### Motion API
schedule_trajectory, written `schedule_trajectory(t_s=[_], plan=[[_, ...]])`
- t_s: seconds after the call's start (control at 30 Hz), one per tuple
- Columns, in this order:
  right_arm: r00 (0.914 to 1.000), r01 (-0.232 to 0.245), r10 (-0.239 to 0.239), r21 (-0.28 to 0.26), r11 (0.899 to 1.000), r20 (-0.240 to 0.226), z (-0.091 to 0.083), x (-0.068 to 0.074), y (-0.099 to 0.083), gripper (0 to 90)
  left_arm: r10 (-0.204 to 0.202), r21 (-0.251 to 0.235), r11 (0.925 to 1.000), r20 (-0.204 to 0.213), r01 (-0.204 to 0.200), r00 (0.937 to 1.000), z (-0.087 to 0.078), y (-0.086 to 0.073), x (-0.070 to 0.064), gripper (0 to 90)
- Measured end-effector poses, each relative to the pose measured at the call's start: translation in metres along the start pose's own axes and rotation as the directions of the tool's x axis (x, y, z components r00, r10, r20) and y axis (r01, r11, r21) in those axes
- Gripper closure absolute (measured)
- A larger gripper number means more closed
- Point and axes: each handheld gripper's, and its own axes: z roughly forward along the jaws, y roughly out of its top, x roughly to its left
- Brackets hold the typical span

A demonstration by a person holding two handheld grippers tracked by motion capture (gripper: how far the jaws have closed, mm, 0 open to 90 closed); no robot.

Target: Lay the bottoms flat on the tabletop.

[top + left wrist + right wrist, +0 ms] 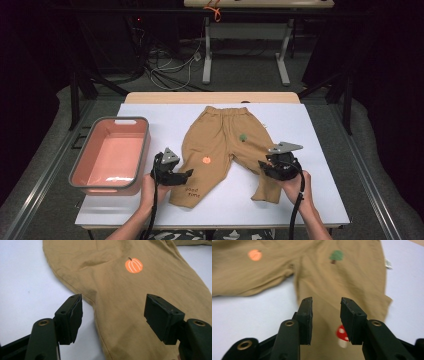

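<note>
Tan trousers [220, 145] lie flat, right of the pink bin [111, 155]. Left gripper [113, 315] jaws wide open over 1 leg, right gripper [326, 312] part-open over the other. Pre-grasp step; next, probably lower and pinch the fabric.

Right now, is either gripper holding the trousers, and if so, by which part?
Nothing is held. The left gripper has open jaws over a leg edge of the brown trousers; the right gripper has parted jaws above the other leg.
</note>
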Motion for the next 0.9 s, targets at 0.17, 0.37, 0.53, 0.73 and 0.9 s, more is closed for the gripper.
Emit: schedule_trajectory(t_s=[0.17, 0.37, 0.53, 0.73, 0.9], plan=[[0.997, 0.055, -0.056, -0.009, 0.998, -0.053, -0.002, 0.019, 0.006, 68.3, 0.006, 0.002, 1.0, 0.008, -0.006, 0.9999, -0.002, 0.0, -0.001, 27.7], [0.9848, 0.147, -0.14, 0.062, 0.987, -0.103, 0.018, 0.037, 0.005, 75.2, 0.007, -0.002, 1.0, 0.014, -0.007, 0.9999, -0.003, 0.0, -0.001, 23.8], [0.9851, 0.16, -0.149, 0.132, 0.978, -0.085, 0.041, 0.034, 0.002, 76.6, 0.009, -0.002, 1.0, 0.013, -0.009, 0.9999, -0.004, -0.001, -0.001, 22.0], [0.987, 0.158, -0.152, 0.166, 0.973, -0.053, 0.052, 0.03, -0.001, 79.3, 0.007, 0.0, 1.0, 0.013, -0.007, 0.9999, -0.003, -0.001, -0.001, 21.7], [0.9884, 0.15, -0.144, 0.175, 0.973, -0.046, 0.058, 0.026, -0.004, 79.2, 0.008, 0.0, 1.0, 0.011, -0.008, 0.9999, -0.003, -0.001, -0.001, 21.7]])
